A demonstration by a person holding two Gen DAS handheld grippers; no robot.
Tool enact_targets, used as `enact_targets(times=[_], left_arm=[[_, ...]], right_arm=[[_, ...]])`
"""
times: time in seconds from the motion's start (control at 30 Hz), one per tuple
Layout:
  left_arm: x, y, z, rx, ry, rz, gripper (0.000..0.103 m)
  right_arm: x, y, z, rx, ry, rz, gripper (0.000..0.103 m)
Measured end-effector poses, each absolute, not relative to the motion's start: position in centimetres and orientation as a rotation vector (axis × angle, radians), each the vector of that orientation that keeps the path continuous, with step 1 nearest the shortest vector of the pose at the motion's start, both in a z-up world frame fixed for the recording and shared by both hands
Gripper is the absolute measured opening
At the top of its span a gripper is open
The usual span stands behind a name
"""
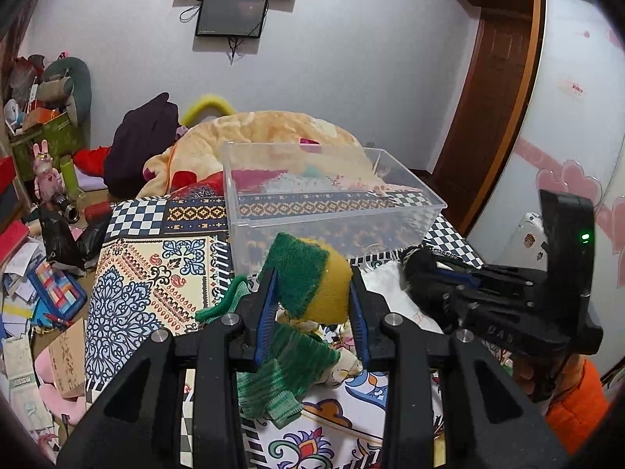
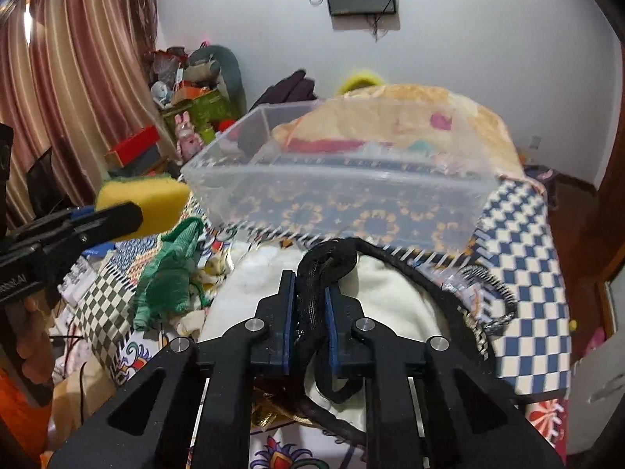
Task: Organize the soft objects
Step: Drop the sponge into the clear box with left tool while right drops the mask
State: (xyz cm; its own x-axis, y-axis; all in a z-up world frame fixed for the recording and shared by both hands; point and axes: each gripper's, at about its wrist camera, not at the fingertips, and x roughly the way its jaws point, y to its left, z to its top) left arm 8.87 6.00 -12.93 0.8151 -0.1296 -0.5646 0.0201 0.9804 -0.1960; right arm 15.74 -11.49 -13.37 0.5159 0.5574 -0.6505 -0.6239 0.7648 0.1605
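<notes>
My left gripper [image 1: 312, 293] is shut on a yellow sponge with a green scouring side [image 1: 312, 277] and holds it above the bed, just in front of the clear plastic bin [image 1: 332, 211]. The sponge also shows in the right wrist view [image 2: 144, 205]. My right gripper [image 2: 308, 305] is shut on a black fabric band [image 2: 324, 269] that lies on a white cloth [image 2: 371, 297]. The right gripper shows at the right of the left wrist view [image 1: 425, 269]. A green knitted cloth [image 1: 285, 367] lies under the left gripper; it also shows in the right wrist view [image 2: 168, 273].
The bin [image 2: 336, 183] stands on a patterned bedspread [image 1: 148, 273] and is see-through. An orange blanket [image 1: 273, 129] is heaped behind it. Clutter and boxes [image 1: 43, 273] fill the floor at the left. A wardrobe door [image 1: 578, 117] stands at the right.
</notes>
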Motion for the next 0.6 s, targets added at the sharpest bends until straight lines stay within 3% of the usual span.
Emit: enact_targets(times=[0.6], left_arm=[[11.3,6.8,-7.9,-0.126,0.487,-0.033,0.034]], right_arm=[[16.5,-15.3,-2.3,-0.010,0.427,0.660,0.010]])
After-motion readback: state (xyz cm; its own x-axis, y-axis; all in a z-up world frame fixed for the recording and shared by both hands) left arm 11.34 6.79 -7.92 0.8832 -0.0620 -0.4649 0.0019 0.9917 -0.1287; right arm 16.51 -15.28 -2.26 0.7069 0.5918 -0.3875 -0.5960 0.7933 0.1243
